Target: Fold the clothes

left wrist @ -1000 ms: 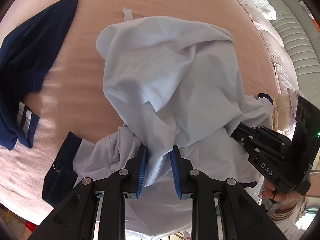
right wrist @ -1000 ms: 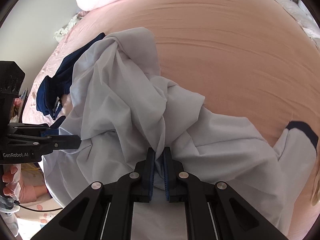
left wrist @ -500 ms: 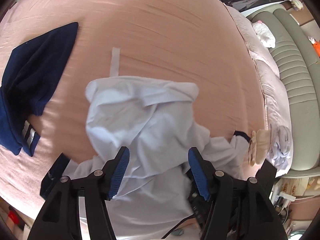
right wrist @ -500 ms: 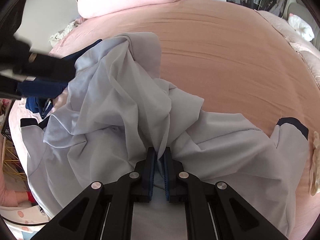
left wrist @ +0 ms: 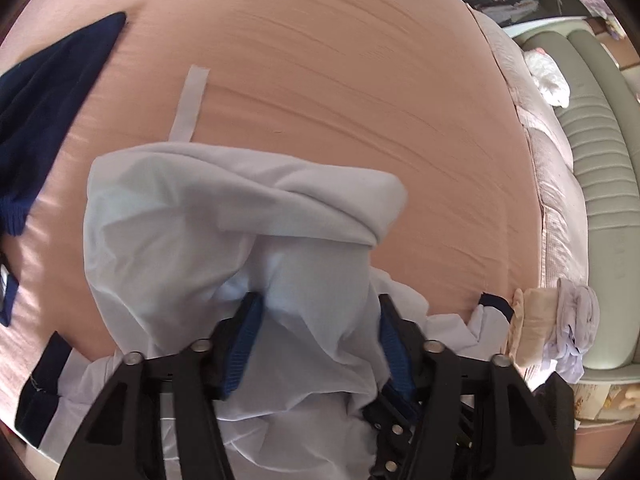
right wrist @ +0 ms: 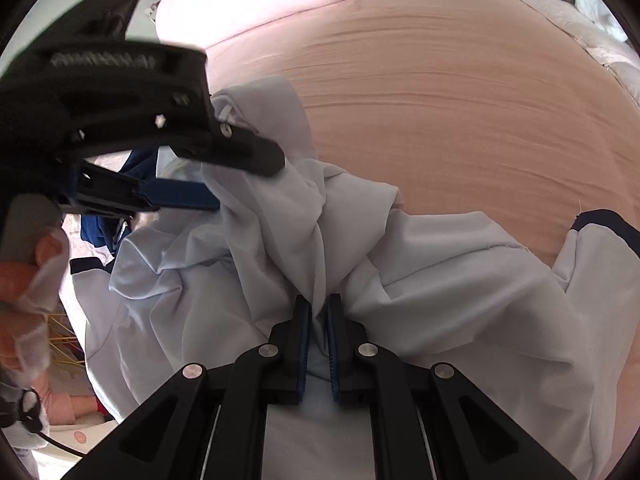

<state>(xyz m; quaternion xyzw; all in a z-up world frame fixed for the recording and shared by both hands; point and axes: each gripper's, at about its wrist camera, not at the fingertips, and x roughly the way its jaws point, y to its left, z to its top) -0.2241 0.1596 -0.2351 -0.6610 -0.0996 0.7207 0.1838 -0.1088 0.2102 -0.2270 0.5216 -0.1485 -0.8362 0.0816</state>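
Now, left claw (left wrist: 316, 344): I am pointing it steeply down, jaws closing, shirt (left wrist: 240, 240) fabric bunched between them.
Right claw (right wrist: 318, 320): I am angling it down, pinching a shirt fold tight.
Shirt: crumpled on my pink bed (left wrist: 340, 80).

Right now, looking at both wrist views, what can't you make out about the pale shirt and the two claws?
- Left claw: jaws closing around a bunch of the pale shirt; motion blur hides whether the pads press it.
- Shirt's lower edge: cut off by the claw bodies in both views.
- Dark blue garment: cut by the left view's edge.
- Right claw: shut on the shirt; the fold hides what lies beneath.
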